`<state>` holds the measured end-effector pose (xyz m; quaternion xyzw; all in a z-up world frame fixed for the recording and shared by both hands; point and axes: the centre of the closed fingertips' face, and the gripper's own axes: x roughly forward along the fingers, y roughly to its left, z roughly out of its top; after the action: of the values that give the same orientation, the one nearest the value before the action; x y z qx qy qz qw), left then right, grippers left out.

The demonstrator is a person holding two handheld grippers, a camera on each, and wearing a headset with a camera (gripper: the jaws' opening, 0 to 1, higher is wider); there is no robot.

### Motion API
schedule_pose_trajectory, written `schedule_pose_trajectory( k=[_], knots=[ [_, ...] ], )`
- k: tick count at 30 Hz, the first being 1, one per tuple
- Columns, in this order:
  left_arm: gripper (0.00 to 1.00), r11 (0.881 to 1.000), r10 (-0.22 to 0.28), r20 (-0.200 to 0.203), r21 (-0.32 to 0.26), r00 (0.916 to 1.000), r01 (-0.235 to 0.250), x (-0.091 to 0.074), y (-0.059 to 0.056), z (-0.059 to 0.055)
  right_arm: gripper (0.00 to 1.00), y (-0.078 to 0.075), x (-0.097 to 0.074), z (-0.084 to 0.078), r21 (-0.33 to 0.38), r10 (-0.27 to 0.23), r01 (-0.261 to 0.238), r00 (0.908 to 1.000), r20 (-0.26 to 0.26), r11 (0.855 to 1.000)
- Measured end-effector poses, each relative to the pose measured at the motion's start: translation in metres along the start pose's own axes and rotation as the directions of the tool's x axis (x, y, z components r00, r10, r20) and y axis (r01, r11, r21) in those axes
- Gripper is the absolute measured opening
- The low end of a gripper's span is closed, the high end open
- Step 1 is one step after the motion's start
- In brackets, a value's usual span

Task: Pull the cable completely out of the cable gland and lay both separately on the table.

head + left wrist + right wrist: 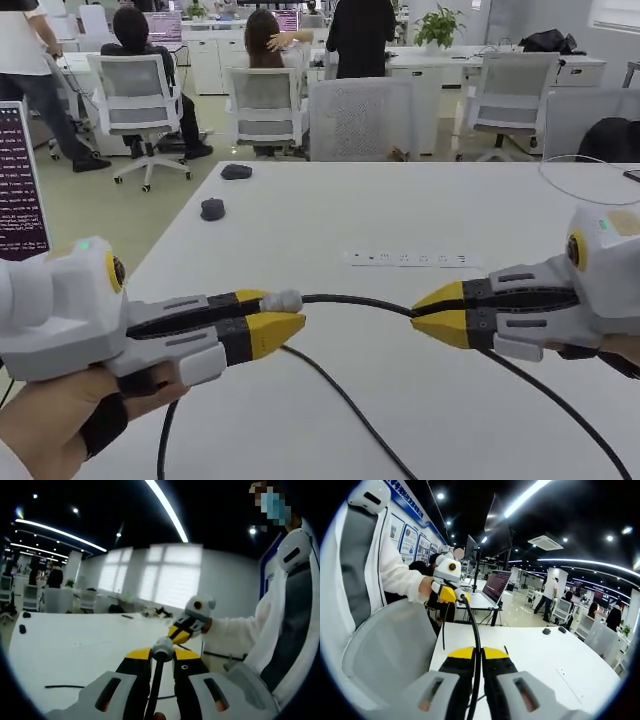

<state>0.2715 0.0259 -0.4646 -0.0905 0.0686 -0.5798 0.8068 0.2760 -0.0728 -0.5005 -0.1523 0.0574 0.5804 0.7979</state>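
Observation:
My left gripper (285, 315) is shut on the grey cable gland (281, 300), held above the white table (400, 210). A black cable (350, 300) leaves the gland and spans the gap to my right gripper (425, 312), which is shut on it. In the left gripper view the gland (163, 649) sits at the tips of the left gripper (162, 654), the cable (154, 690) runs back between the jaws, and the right gripper (187, 622) faces it. In the right gripper view the cable (476, 675) rises between the jaws of the right gripper (476, 652) toward the left gripper (451, 592).
More cable (350, 410) trails over the table toward the near edge. A white power strip (408, 259) lies mid-table, and two dark mice (212, 209) sit at the far left. Office chairs (360, 118) and people stand beyond the table. A laptop screen (18, 185) is at the left.

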Motion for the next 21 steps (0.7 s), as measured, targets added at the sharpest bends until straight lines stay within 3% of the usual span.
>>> schedule_pose_trajectory(
  k=[7, 15, 21],
  knots=[
    [0.16, 1.0, 0.001, 0.015, -0.014, 0.9999, -0.001, -0.001, 0.001, 0.002, 0.03, -0.006, -0.006, -0.009, 0.023, -0.021, 0.021, 0.9997, -0.014, 1.0],
    [0.16, 1.0, 0.022, -0.003, -0.006, 0.9998, -0.022, 0.007, 0.002, -0.002, 0.04, -0.006, -0.003, -0.021, 0.059, -0.029, 0.032, 0.9978, -0.059, 0.998],
    [0.16, 0.999, 0.047, -0.025, -0.015, 0.9986, -0.047, 0.011, 0.008, -0.007, 0.12, -0.007, -0.004, -0.013, 0.052, -0.055, 0.058, 0.9971, -0.053, 0.997]
  ],
)
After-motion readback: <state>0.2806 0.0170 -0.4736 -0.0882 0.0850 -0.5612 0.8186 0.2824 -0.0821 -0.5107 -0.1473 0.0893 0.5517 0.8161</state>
